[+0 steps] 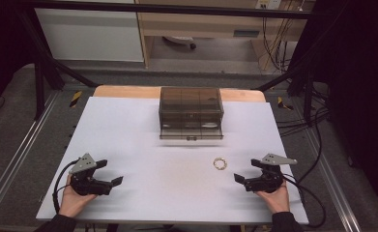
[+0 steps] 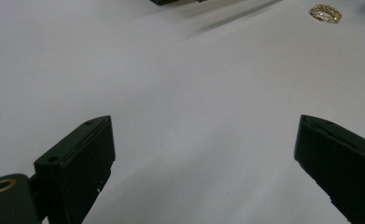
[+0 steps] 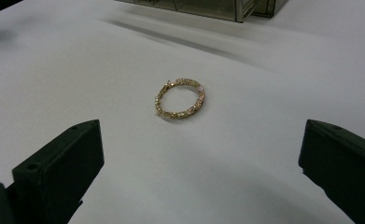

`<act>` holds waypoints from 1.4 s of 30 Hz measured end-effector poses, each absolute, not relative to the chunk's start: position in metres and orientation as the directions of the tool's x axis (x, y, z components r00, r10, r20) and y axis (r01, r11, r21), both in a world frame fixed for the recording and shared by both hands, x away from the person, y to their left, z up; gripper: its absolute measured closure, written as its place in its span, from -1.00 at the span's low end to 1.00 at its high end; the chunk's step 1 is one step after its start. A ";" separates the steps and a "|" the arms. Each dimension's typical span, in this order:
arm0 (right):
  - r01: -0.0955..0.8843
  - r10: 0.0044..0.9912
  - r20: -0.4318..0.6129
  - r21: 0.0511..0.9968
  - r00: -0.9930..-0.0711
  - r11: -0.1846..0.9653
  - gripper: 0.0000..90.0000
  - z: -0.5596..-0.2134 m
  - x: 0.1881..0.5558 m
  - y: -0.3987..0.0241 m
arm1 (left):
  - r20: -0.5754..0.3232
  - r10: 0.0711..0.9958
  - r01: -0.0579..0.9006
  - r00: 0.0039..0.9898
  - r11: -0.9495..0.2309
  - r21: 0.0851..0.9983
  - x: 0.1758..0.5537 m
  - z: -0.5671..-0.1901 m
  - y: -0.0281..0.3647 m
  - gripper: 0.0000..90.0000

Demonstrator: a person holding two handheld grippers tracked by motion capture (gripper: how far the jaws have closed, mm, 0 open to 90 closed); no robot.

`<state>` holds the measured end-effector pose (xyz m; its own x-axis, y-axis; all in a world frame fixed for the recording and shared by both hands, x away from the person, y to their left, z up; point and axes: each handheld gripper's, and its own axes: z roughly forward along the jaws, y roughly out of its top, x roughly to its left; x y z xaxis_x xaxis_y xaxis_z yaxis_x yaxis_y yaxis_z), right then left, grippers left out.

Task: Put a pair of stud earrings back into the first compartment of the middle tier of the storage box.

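Note:
A small gold beaded bracelet (image 1: 220, 164) lies flat on the white table sheet, right of centre. In the right gripper view the bracelet (image 3: 180, 98) sits a short way ahead of my right gripper (image 3: 201, 126), whose jaws stand wide open with nothing between them. From above, my right gripper (image 1: 247, 170) rests low on the sheet just right of the bracelet, apart from it. My left gripper (image 1: 110, 172) is at the front left, also open and empty. In its own view the left gripper (image 2: 204, 123) faces bare sheet, and the bracelet (image 2: 326, 13) shows far off at the top right.
A smoky translucent drawer box (image 1: 191, 108) stands at the back centre of the table, its bottom drawer (image 1: 191, 133) pulled out a little. The white sheet (image 1: 128, 130) covers a wooden tabletop. Black frame posts and cables run along both sides.

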<state>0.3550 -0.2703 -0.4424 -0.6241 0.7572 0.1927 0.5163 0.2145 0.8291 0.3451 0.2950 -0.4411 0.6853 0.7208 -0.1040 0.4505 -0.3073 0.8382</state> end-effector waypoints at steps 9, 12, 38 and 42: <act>0.521 0.761 0.185 0.823 -0.622 0.226 -0.98 -0.442 0.361 -0.263 | -0.104 0.723 0.453 0.683 -0.308 0.837 0.345 -0.441 0.295 -0.88; 0.527 0.764 0.187 0.819 -0.617 0.225 -0.98 -0.441 0.363 -0.261 | -0.103 0.723 0.453 0.684 -0.310 0.836 0.345 -0.442 0.295 -0.88; 0.544 0.781 0.138 0.790 -0.609 0.284 -0.57 -0.431 0.399 -0.226 | -0.095 0.726 0.452 0.681 -0.315 0.834 0.345 -0.442 0.295 -0.88; 0.553 0.780 0.127 0.774 -0.613 0.308 -0.37 -0.436 0.404 -0.219 | -0.095 0.726 0.452 0.681 -0.316 0.834 0.345 -0.442 0.295 -0.88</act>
<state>0.4044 -0.2193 -0.4358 -0.6132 0.7796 0.1271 0.5526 0.3085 0.7742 0.3453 0.2953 -0.4418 0.6814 0.7258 -0.0948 0.4523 -0.3157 0.8341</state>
